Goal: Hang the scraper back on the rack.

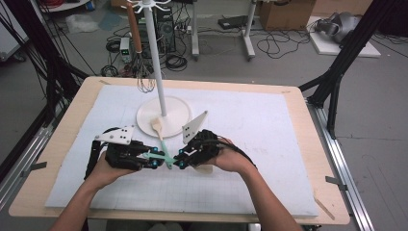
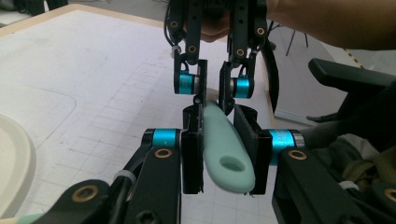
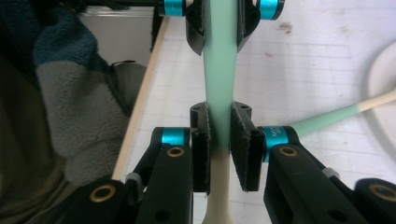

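Two tools (image 1: 153,159) (image 1: 184,158) clamp one mint-handled utensil (image 1: 161,147).

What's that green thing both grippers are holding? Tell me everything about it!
It's a kitchen utensil with a smooth mint-green handle that looks like rubbery plastic. The rounded end has an oval hole for hanging. Farther along, the green turns into a cream part; its head is hidden. It lies about level just above the table, between the two hands. The left gripper pinches it near the hole, and the right gripper where green meets cream.
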Available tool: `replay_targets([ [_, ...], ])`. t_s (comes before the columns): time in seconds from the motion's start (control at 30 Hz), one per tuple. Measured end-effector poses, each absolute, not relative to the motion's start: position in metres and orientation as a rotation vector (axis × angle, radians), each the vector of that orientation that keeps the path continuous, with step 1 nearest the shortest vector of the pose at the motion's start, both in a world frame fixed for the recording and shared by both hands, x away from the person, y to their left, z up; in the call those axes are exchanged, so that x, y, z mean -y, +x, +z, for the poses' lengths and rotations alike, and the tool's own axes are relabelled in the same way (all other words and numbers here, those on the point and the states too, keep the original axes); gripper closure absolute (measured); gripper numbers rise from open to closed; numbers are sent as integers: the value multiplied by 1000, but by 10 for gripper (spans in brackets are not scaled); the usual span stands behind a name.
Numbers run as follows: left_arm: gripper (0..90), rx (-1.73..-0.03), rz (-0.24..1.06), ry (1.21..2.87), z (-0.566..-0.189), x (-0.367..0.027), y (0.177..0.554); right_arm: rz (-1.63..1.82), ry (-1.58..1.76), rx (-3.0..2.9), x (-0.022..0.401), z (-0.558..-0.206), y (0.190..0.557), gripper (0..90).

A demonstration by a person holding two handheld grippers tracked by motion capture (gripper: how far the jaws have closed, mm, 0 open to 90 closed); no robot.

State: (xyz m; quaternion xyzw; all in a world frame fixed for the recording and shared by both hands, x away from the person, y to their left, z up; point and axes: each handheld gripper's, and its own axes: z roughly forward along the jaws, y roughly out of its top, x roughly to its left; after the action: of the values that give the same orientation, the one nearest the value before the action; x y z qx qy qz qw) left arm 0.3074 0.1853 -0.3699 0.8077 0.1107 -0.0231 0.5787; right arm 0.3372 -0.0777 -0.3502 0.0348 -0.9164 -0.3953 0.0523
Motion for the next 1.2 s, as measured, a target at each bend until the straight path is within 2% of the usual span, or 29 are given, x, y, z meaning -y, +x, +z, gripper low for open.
replay_targets([
  [0.1,677,-271,-50,1881,-369,-188,308,-1227,109,2811,77,-349,336,791],
  [0.3,726,-276,-38,1872,-366,-190,309,-1251,93,2866,76,-348,333,790],
  [1.2,751,-343,16,1859,-355,-183,313,-1308,52,2963,71,-344,330,792],
])
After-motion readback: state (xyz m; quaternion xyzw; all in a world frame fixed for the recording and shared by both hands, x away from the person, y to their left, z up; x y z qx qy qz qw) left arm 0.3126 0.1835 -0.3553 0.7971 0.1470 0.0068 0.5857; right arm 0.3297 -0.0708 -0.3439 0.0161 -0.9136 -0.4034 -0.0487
